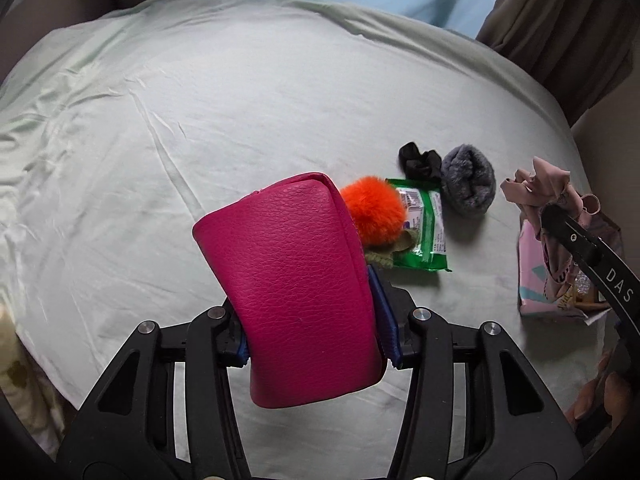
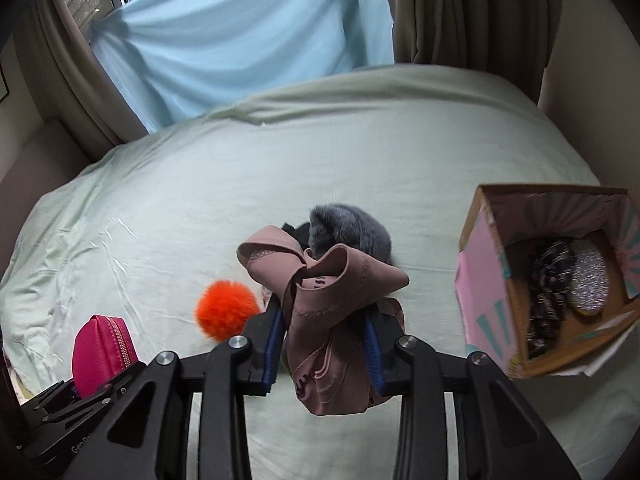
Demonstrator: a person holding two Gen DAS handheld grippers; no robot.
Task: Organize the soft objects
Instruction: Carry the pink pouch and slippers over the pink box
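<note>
My left gripper [image 1: 312, 320] is shut on a magenta leather pouch [image 1: 292, 280], held above the pale green bed sheet [image 1: 200, 120]; the pouch also shows in the right wrist view [image 2: 100, 352]. My right gripper [image 2: 322, 332] is shut on a dusty pink cloth [image 2: 324, 304], also seen at the right in the left wrist view [image 1: 536, 192]. On the sheet lie an orange pompom [image 1: 376, 208] [image 2: 226, 308], a green wipes pack [image 1: 424, 228], a black scrunchie [image 1: 418, 160] and a grey furry scrunchie [image 1: 468, 184] [image 2: 352, 232].
An open pink patterned cardboard box [image 2: 480, 280] stands on the bed to the right, holding a glittery item [image 2: 588, 280] and a dark patterned item [image 2: 548, 304]. Brown curtains [image 2: 460, 12] and light blue fabric [image 2: 240, 40] hang behind the bed.
</note>
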